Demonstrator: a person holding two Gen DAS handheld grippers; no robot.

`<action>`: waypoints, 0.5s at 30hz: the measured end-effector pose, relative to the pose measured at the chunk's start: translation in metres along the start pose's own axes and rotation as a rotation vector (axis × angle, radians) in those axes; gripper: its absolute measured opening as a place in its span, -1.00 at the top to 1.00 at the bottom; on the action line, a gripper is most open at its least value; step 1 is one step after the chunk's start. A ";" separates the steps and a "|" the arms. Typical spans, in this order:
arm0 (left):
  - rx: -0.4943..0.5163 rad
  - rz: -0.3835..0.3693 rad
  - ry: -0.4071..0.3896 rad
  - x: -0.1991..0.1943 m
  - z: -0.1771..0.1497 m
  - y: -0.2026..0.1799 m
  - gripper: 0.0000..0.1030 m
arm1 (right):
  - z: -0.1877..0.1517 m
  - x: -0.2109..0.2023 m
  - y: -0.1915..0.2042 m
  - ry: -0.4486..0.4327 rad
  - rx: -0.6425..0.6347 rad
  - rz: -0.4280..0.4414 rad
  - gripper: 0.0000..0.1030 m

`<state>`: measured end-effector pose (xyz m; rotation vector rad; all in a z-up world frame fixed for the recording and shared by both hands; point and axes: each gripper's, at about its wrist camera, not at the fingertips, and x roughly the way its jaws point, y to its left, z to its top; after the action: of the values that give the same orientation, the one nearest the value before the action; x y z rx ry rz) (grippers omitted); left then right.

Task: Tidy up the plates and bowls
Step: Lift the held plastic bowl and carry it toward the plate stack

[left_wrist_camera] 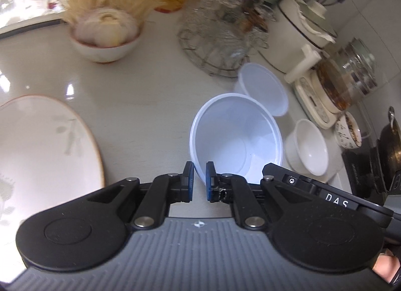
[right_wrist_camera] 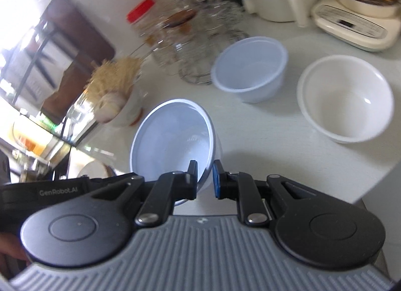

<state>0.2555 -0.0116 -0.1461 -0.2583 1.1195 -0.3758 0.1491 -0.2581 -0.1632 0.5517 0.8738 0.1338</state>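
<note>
A pale blue plastic bowl [left_wrist_camera: 235,138] is tilted and held off the counter by both grippers. My left gripper [left_wrist_camera: 199,174] is shut on its near rim. My right gripper [right_wrist_camera: 205,178] is shut on the same bowl [right_wrist_camera: 173,140] at its rim, from the other side. A second pale blue bowl [left_wrist_camera: 263,87] stands upright on the counter behind it; it also shows in the right wrist view [right_wrist_camera: 250,67]. A white ceramic bowl [left_wrist_camera: 308,148] stands to the right, seen in the right wrist view too [right_wrist_camera: 345,97]. A large white plate [left_wrist_camera: 42,145] with an orange rim lies at left.
A bowl of garlic with dried grass [left_wrist_camera: 107,37] stands at the back left. A wire rack of glass jars [left_wrist_camera: 223,32], a white pot [left_wrist_camera: 300,30], a kettle on a cream base [left_wrist_camera: 323,95], a patterned cup [left_wrist_camera: 348,133] and a dark stove [left_wrist_camera: 376,160] line the right.
</note>
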 end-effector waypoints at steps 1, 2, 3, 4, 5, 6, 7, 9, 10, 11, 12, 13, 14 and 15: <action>-0.010 0.001 0.002 -0.001 -0.001 0.003 0.78 | 0.000 0.003 0.004 0.007 -0.017 0.001 0.71; -0.019 0.004 0.004 -0.001 -0.002 0.008 0.78 | -0.001 0.005 0.006 0.013 -0.025 0.000 0.70; -0.022 0.009 0.006 -0.001 -0.003 0.011 0.78 | -0.001 0.008 0.008 0.019 -0.030 0.001 0.70; -0.023 0.015 0.009 -0.001 -0.004 0.013 0.78 | -0.002 0.010 0.010 0.025 -0.035 0.001 0.70; -0.022 0.023 0.013 -0.001 -0.005 0.016 0.78 | -0.003 0.013 0.011 0.031 -0.039 0.000 0.70; -0.024 0.028 0.018 0.000 -0.006 0.017 0.77 | -0.004 0.015 0.013 0.037 -0.043 -0.001 0.70; -0.028 0.033 0.025 0.002 -0.006 0.019 0.77 | -0.004 0.018 0.015 0.044 -0.048 -0.004 0.70; -0.035 0.033 0.031 0.004 -0.007 0.022 0.77 | -0.005 0.022 0.016 0.053 -0.058 -0.012 0.68; -0.031 0.033 0.031 0.004 -0.007 0.022 0.77 | -0.006 0.023 0.017 0.057 -0.061 -0.018 0.67; -0.025 0.035 0.029 0.005 -0.007 0.021 0.77 | -0.006 0.025 0.017 0.060 -0.062 -0.025 0.66; -0.022 0.036 0.030 0.006 -0.007 0.021 0.77 | -0.007 0.026 0.017 0.063 -0.062 -0.031 0.66; -0.019 0.037 0.031 0.007 -0.007 0.020 0.77 | -0.007 0.026 0.016 0.066 -0.060 -0.037 0.66; -0.019 0.037 0.032 0.008 -0.007 0.020 0.77 | -0.007 0.027 0.016 0.068 -0.059 -0.042 0.66; -0.020 0.035 0.035 0.009 -0.007 0.020 0.77 | -0.007 0.028 0.016 0.069 -0.059 -0.046 0.66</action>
<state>0.2558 0.0029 -0.1648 -0.2503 1.1616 -0.3389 0.1636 -0.2324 -0.1775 0.4734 0.9464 0.1374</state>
